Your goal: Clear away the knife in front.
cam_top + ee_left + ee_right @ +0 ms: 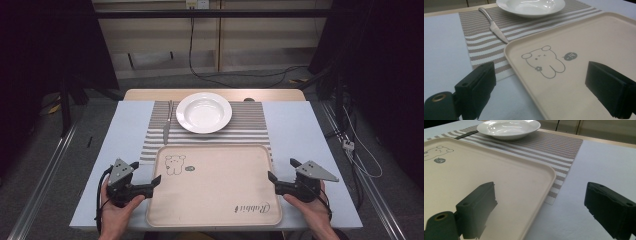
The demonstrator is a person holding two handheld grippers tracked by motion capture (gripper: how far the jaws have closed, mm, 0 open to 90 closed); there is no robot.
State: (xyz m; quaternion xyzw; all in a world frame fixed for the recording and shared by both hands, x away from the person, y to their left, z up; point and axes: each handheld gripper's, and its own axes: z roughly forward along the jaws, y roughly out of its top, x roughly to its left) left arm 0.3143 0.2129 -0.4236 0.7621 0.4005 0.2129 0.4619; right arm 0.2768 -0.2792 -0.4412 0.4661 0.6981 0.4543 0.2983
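At the near edge of the table two hands come in low, each wrapped around a black gripper and angled inward at the tray (215, 187) between them. The left gripper (148, 184) has its jaws spread wide, one over the tray's left rim and one outside it, nothing pinched. The right gripper (280, 184) stands the same way at the right rim — jaws apart, straddling the edge without pressing it. The tray is a smooth, matte cream plastic rectangle with rounded corners and a raised lip, printed with a small bear outline (544, 61). Its far edge overlaps a woven placemat (250, 127) in grey and white stripes. On the mat lie a slim metal knife (167, 122) and, just beside it, a round glossy white plate (204, 112) — shallow and wide-rimmed.
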